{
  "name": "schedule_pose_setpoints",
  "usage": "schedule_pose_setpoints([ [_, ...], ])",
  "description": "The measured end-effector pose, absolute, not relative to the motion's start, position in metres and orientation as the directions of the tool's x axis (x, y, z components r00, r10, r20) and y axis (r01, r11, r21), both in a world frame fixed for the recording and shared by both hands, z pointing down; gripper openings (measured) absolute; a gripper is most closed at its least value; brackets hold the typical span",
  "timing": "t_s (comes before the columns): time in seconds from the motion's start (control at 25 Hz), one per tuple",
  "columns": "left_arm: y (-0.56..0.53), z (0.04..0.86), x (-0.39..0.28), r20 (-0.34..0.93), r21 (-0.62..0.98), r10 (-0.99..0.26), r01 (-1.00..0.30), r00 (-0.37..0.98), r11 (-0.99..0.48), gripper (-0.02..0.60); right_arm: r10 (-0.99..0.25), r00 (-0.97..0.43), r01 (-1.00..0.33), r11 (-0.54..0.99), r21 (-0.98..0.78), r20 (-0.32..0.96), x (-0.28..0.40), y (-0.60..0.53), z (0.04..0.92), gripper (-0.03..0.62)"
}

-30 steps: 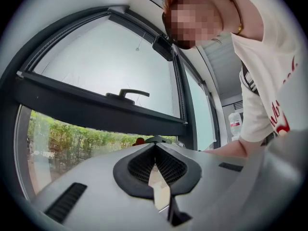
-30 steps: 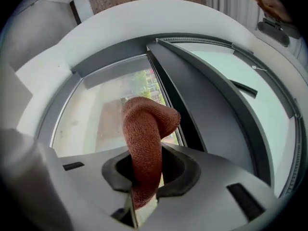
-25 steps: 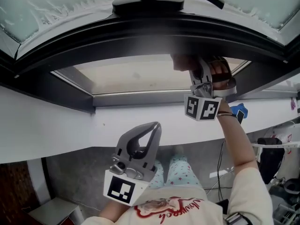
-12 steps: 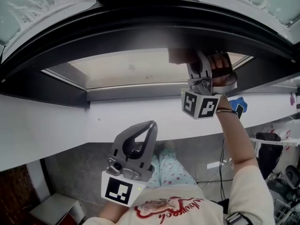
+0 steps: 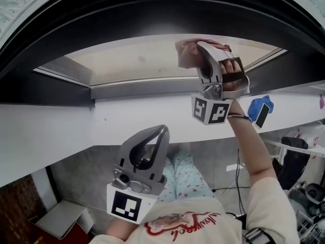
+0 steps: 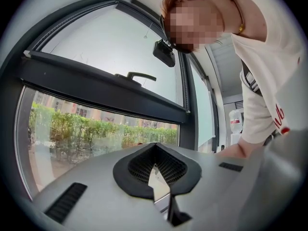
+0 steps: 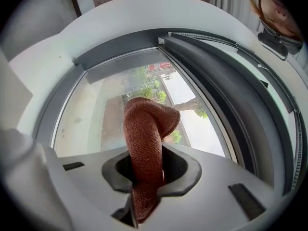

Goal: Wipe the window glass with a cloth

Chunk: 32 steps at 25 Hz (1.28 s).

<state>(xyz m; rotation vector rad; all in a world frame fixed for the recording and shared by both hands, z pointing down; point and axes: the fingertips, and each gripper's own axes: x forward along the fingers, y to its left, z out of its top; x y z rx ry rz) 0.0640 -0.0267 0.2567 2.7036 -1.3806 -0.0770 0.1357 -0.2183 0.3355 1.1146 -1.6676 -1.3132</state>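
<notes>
Right hand-held gripper (image 7: 144, 174) tight on brown cloth (image 7: 147, 129) at window glass (image 7: 91, 112), open room leftward; left hand-held gripper (image 6: 155, 166) closed, empty.

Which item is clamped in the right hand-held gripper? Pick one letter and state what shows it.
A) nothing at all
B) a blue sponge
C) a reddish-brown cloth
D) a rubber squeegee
C: in the right gripper view, the jaws of the right hand-held gripper are closed on a reddish-brown cloth, which sticks out toward the window glass.

Window glass (image 5: 132, 65) lies unobstructed; dark frame (image 5: 152, 14) (all round) hems it.
</notes>
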Motion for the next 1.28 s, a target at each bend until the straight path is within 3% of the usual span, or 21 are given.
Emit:
schedule_pose_setpoints([
  [1.28,-0.035,0.304,0.071,0.08,0.177,-0.819,-0.816,0.569,-0.55,0.021,-0.884,-0.35,-0.115,0.368,0.923,0.309,0.133,-0.218,0.537,0.084],
])
